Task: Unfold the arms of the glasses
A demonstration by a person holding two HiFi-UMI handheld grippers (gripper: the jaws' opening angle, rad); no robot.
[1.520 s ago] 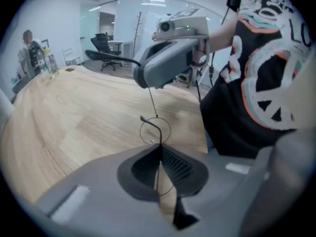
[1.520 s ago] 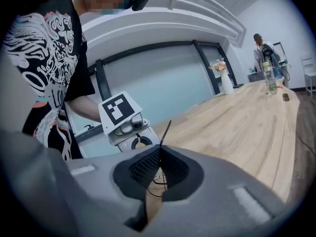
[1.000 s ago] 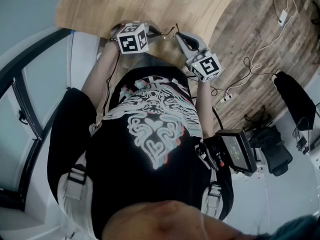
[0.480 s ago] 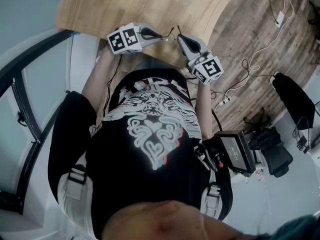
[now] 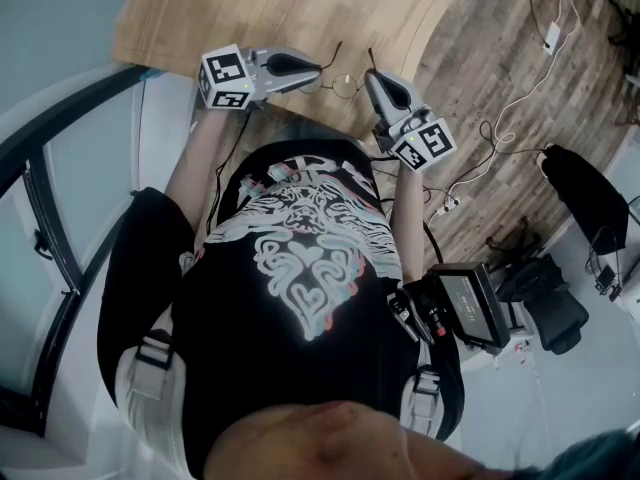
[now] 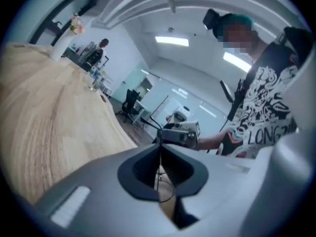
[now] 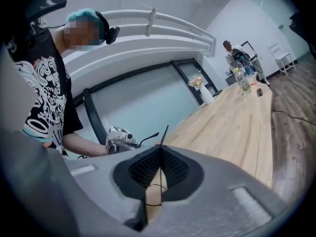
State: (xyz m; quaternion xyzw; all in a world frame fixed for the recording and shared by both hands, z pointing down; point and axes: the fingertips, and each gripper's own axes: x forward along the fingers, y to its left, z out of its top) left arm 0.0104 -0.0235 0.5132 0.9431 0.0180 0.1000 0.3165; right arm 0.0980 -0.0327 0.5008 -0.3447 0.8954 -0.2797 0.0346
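Thin wire-framed glasses (image 5: 346, 85) hang above the near edge of the wooden table (image 5: 300, 8), held between my two grippers. My left gripper (image 5: 318, 68) is shut on the glasses' left side, and a thin wire runs through its closed jaws (image 6: 159, 167) with a lens ring (image 6: 168, 194) below. My right gripper (image 5: 370, 75) is shut on the right side (image 7: 159, 169). A dark arm tip (image 7: 163, 132) pokes up past its jaws. Each gripper shows in the other's view: the right gripper (image 6: 180, 132) and the left gripper (image 7: 118, 137).
The curved table edge borders a plank floor with cables (image 5: 520, 88) and a black chair (image 5: 590, 193). A white vase (image 7: 205, 94) and bottles (image 7: 243, 83) stand at the table's far end, where a person (image 7: 232, 53) stands. A small screen (image 5: 470, 303) hangs at my waist.
The two grippers have moved apart, the left one going left and farther over the table. The glasses now show stretched between them.
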